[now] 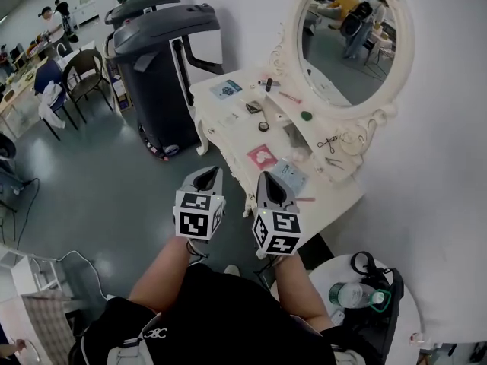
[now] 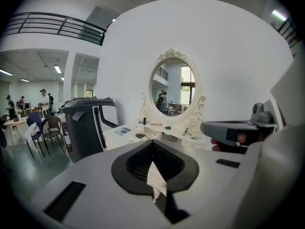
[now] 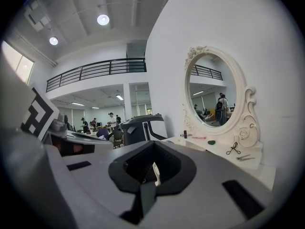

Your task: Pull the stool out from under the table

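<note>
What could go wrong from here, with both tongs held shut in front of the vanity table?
The left tongs and right tongs are shut, so they must open before gripping anything. No stool shows in any view, so the reach under the vanity table may be blind. A knock could shake loose the pink card near its front edge.

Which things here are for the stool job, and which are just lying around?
For the job:
- left gripper and right gripper, both shut
- the white table
- the stool itself: I can't see it from here

Just lying about:
- scissors
- pink card
- water bottle
- mirror
- big dark machine
</note>
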`<action>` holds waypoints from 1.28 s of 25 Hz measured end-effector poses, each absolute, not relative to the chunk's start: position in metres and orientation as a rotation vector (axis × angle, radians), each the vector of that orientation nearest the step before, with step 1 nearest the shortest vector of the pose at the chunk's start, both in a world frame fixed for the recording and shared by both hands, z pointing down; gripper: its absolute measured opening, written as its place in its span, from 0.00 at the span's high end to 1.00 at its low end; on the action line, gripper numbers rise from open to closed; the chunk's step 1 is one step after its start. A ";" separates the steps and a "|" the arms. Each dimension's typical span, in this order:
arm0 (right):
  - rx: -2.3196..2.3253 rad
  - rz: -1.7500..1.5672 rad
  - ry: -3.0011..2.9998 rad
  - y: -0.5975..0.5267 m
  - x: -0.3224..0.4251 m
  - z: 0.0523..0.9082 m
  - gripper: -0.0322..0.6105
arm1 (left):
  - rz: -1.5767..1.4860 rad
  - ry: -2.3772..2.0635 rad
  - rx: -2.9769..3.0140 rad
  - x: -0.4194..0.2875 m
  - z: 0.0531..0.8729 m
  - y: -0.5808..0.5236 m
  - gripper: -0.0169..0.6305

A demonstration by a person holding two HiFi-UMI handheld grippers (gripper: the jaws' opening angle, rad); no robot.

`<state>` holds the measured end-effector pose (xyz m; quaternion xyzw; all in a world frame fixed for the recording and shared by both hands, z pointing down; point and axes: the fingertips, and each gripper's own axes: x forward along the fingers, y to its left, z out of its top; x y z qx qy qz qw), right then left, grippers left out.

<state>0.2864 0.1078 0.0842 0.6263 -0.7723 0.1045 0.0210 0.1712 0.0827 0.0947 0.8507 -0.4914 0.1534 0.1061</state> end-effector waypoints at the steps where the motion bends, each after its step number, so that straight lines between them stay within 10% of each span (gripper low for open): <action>1: 1.928 0.332 -2.395 0.105 0.284 0.088 0.94 | 0.454 -1.454 2.494 0.169 0.098 0.081 0.97; 32: 1.679 0.405 -2.203 -0.065 0.138 0.182 0.94 | 0.419 -1.219 2.296 0.044 0.207 -0.092 0.97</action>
